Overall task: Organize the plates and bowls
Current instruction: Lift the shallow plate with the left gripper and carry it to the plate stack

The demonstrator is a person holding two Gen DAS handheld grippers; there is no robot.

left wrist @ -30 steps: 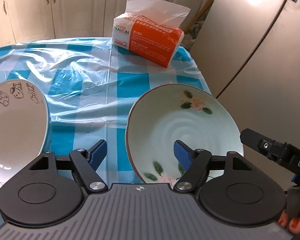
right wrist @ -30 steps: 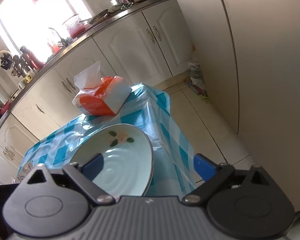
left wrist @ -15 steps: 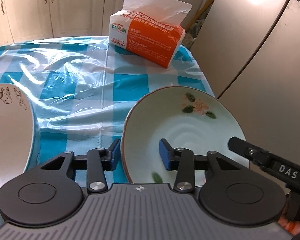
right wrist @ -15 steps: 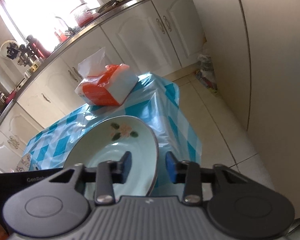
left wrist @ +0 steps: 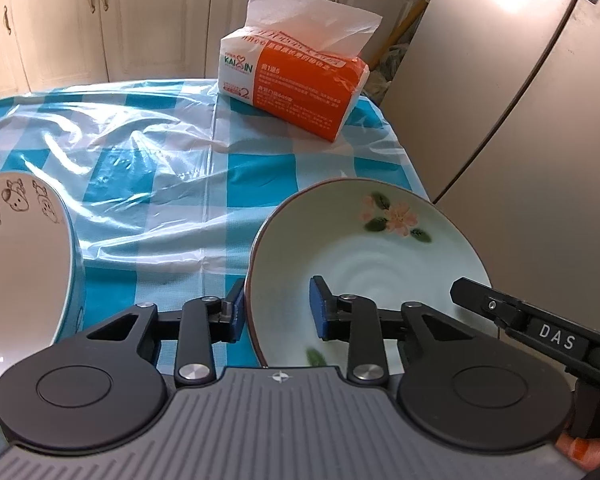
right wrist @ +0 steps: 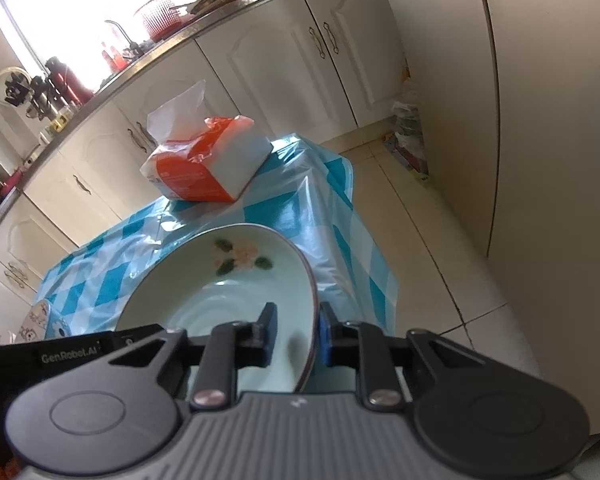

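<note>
Grasping is the step in hand: the pale green round ceramic plate with a pink flower (left wrist: 384,256), just before the orange-and-white tissue pack (left wrist: 296,92) on the desk (left wrist: 160,184), is straddled at opposite rims by the left hand-held gripper (left wrist: 276,312) and right hand-held gripper (right wrist: 296,336), jaws closing, grip not yet plainly firm. A level joint lift is called for next.

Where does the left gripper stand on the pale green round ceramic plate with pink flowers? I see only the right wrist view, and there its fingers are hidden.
Observer: The left gripper is at the pale green round ceramic plate's left rim. Its closing jaws have the rim between them, with a gap on the inner side.
Operator: What lies left of the plate?
Observer: A white ceramic bowl with black cartoon animals inside. It lies on the blue-and-white checked tablecloth, apart from the plate.
</note>
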